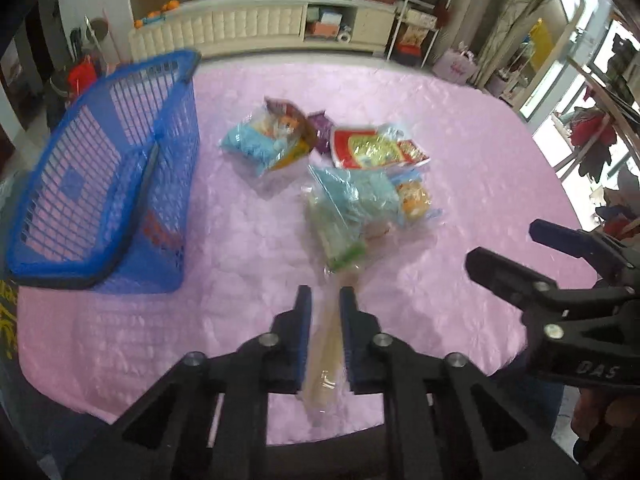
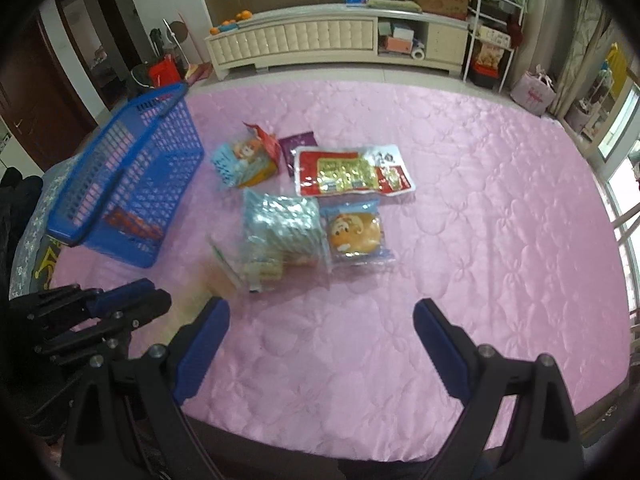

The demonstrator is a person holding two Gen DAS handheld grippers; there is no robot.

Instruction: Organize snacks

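My left gripper (image 1: 325, 296) is shut on the clear near edge of a large transparent bag (image 1: 352, 208) filled with pale blue wrapped snacks; the film runs back between its blue pads. In the right wrist view that bag (image 2: 280, 232) lies mid-table, one corner stretched toward the left gripper (image 2: 154, 294). My right gripper (image 2: 322, 308) is open and holds nothing, hovering over bare pink cloth near the front edge; the left wrist view shows it (image 1: 501, 244) to the right. A blue mesh basket (image 2: 132, 184) stands to the left.
On the pink quilted tablecloth (image 2: 460, 240) lie a red-and-gold packet (image 2: 352, 172), a purple packet (image 2: 298, 144), a cartoon-printed bag (image 2: 244, 156) and a wrapped bun (image 2: 354, 232). The basket (image 1: 168, 160) holds something orange low inside. A cream cabinet (image 2: 320, 40) stands behind.
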